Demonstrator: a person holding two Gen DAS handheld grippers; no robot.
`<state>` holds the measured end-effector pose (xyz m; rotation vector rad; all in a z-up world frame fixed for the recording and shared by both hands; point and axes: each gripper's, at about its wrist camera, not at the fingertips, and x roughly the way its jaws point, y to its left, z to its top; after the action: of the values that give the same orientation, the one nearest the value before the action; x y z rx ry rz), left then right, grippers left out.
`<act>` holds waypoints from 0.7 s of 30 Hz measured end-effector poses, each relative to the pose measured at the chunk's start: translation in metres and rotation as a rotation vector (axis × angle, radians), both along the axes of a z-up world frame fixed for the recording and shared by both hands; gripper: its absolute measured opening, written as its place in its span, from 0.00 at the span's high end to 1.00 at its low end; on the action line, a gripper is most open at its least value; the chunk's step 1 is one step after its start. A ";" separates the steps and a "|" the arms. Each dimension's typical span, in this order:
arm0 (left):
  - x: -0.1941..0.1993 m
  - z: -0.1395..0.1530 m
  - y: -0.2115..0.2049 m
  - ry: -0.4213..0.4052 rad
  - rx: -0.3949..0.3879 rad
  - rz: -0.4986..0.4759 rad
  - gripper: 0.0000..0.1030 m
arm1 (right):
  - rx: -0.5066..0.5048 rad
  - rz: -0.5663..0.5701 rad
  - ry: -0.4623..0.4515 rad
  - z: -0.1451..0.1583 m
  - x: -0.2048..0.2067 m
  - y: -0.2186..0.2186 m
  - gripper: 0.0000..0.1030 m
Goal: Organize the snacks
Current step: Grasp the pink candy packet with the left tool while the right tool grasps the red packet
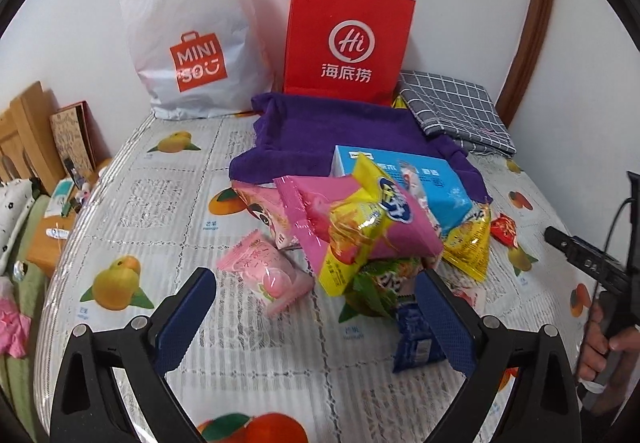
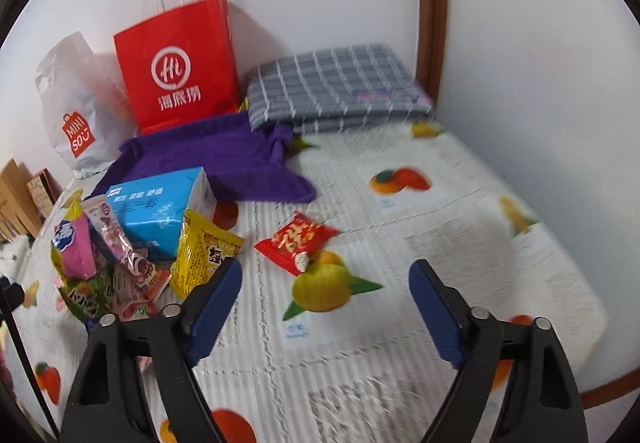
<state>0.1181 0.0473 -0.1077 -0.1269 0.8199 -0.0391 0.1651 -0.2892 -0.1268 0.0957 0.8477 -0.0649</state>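
Snack pile (image 1: 360,235), two bags, one box (image 1: 404,183)

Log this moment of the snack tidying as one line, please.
stage: approach | left gripper: open, empty, above snack pile | right gripper: open, empty, near red packet | bags: untouched

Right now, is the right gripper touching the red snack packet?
Apart. The right wrist view shows the red snack packet lying beyond the open right gripper, with bare tablecloth between it and both fingertips.
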 end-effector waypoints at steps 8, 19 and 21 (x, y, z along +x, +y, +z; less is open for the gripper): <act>0.012 -0.006 0.002 -0.007 0.030 -0.001 0.03 | 0.024 -0.013 0.073 -0.033 0.051 0.011 0.19; 0.021 -0.013 0.025 0.022 -0.033 0.032 0.03 | 0.026 -0.022 0.166 -0.069 0.090 0.008 0.56; 0.021 -0.015 0.028 0.028 -0.030 0.043 0.03 | 0.019 0.022 0.148 -0.067 0.085 0.009 0.56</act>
<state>0.1391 0.0754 -0.1225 -0.1735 0.8443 -0.0094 0.2502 -0.2800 -0.1935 0.1003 0.9972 -0.0433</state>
